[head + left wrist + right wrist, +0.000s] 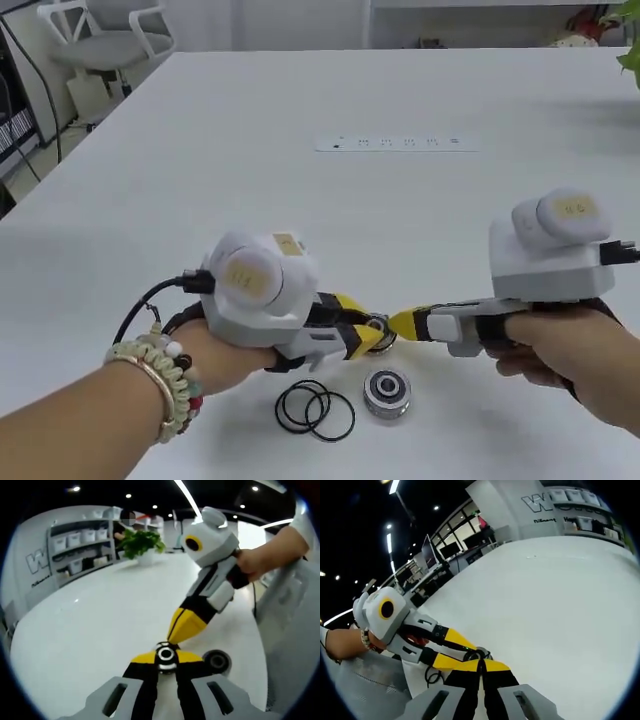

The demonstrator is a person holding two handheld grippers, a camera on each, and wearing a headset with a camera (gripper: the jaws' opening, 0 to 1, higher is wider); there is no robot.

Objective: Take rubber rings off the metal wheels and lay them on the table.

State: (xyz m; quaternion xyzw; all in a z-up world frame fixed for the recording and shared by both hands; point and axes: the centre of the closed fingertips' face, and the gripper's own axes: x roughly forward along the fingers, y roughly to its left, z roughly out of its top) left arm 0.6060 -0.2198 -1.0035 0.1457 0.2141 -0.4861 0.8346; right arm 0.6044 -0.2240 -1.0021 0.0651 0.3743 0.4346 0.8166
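A small metal wheel (379, 325) hangs above the table between the two grippers. My left gripper (368, 338) is shut on it; in its own view the wheel (166, 656) sits between the yellow tips. My right gripper (395, 325) comes in from the right with its jaws together on the wheel's upper edge (172, 636). In its own view the jaws pinch a black rubber ring (472, 655) on the wheel. A second wheel (386, 392) lies on the table just below. Three loose black rings (315, 408) overlap to its left.
The white table (330, 220) stretches far ahead, with a flush socket strip (396, 144) set in its middle. A white chair (105, 45) stands beyond the far left corner. A potted plant (140, 542) sits at the table's far end.
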